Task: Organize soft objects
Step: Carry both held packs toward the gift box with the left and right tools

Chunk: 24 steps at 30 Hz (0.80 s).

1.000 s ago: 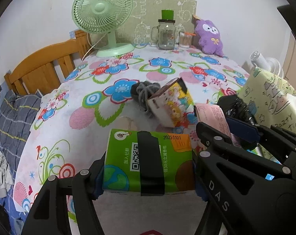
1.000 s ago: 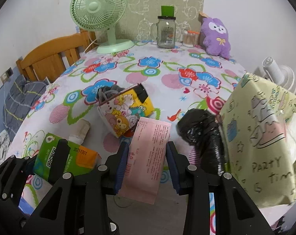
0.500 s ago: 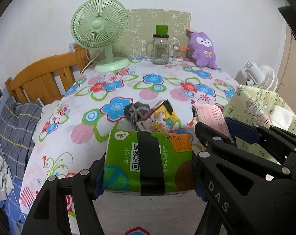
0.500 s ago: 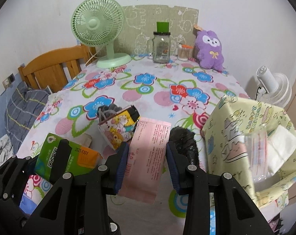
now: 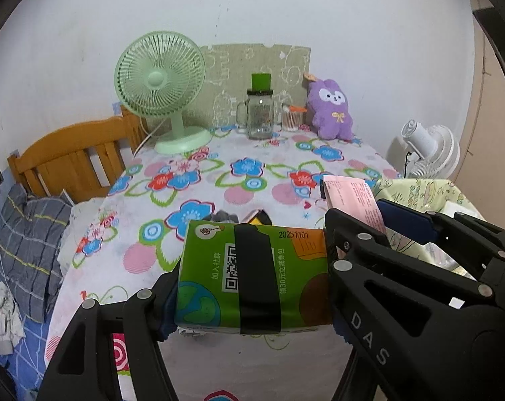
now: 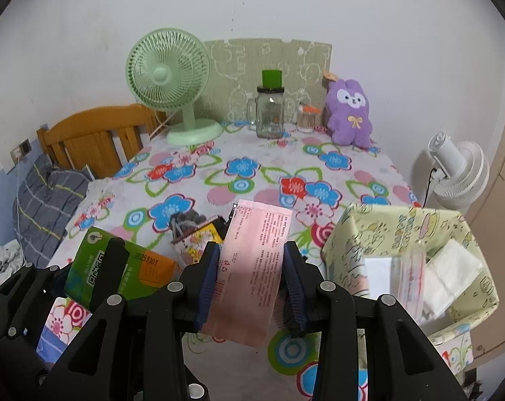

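Carrying both soft packs clear of the floral table, the step looks like transport to the pale green fabric bin at the right. The left gripper clamps the green tissue pack, jaws fairly wide. The right gripper, set narrower, pinches the pink packet; next, each needs lowering over the bin and releasing.

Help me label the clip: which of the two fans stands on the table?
The green fan, standing on the floral tablecloth at its far left; the white fan stands beyond the table's right edge.
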Each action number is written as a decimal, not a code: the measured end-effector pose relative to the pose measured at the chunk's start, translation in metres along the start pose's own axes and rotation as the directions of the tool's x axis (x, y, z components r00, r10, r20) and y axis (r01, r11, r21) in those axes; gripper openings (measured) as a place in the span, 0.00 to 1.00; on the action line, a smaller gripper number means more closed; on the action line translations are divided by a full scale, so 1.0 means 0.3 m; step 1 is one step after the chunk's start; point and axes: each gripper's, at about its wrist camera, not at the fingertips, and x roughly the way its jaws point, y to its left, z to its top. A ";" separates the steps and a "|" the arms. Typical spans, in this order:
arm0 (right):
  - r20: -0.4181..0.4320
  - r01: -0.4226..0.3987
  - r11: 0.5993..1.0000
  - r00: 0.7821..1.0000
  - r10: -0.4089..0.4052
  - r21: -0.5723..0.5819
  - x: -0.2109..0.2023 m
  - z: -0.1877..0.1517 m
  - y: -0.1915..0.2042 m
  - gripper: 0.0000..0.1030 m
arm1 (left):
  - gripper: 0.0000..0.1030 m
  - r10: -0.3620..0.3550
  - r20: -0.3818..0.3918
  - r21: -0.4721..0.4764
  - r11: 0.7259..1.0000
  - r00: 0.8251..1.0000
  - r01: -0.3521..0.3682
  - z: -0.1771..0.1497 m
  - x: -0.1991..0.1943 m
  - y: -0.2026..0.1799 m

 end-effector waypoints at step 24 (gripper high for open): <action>0.082 -0.013 1.000 0.997 0.012 0.003 -0.129 0.085 -0.140 0.40 | 0.70 -0.035 0.075 0.010 0.999 0.997 0.034 0.103 -0.083 -0.143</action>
